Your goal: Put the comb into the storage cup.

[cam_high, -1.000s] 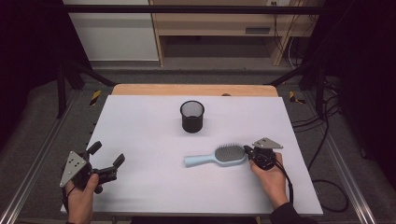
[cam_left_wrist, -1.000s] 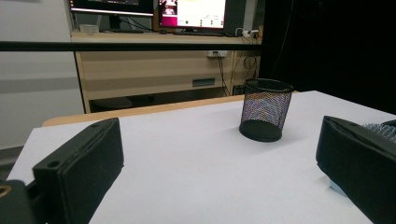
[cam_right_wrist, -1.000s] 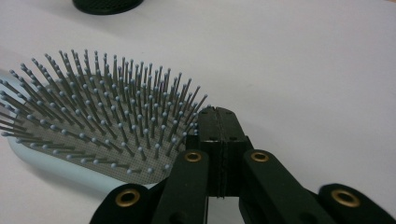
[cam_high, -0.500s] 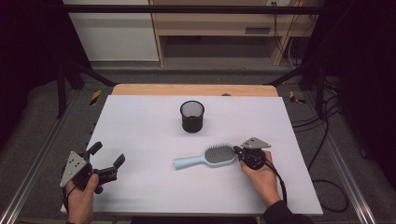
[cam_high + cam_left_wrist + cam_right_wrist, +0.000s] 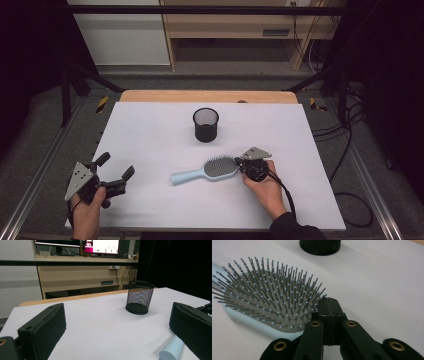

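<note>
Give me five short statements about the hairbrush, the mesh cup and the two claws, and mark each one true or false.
1. The hairbrush lies bristles up on the table. True.
2. The mesh cup lies on its side. False: it stands upright.
3. The right claw has its jaws shut, at the brush's head end. True.
4. The left claw grips the brush handle. False: its jaws stand open, with nothing between them.
5. The brush sits inside the cup. False: it lies on the table, nearer the person than the cup.

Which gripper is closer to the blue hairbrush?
The right gripper. Its shut jaws are right at the hairbrush head's end. The left gripper sits open at the table's near left corner, well apart from the handle.
</note>
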Tool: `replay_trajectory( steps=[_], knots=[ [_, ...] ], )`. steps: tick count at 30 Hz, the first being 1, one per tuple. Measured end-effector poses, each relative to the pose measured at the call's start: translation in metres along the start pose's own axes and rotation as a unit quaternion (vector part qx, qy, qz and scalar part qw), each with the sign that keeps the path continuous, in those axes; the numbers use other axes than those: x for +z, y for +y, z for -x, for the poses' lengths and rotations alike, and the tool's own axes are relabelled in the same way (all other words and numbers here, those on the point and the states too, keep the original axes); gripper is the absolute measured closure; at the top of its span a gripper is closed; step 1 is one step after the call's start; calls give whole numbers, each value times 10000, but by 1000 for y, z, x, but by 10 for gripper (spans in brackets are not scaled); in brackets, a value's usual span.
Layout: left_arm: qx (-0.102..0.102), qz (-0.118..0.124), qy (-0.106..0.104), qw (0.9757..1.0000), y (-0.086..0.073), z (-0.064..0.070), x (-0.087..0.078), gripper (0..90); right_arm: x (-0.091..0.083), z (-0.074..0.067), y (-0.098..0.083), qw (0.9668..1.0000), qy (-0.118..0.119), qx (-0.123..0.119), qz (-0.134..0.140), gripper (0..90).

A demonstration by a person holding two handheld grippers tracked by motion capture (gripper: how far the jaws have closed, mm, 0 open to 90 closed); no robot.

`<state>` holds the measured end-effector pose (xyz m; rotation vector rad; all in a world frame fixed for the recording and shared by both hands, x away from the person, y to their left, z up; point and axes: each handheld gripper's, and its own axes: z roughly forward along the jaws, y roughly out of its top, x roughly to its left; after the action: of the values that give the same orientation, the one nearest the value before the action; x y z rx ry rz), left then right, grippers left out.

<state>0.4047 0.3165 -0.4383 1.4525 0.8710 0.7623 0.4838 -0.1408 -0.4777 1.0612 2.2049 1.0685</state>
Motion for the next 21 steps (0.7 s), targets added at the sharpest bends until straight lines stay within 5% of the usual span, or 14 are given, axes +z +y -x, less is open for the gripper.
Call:
replay_trajectory(
  steps=[21],
  knots=[
    [-74,-139,-49,9999,-2,-2,3,10,27,-40,29,9985,388,-350,-153,900]
  ],
)
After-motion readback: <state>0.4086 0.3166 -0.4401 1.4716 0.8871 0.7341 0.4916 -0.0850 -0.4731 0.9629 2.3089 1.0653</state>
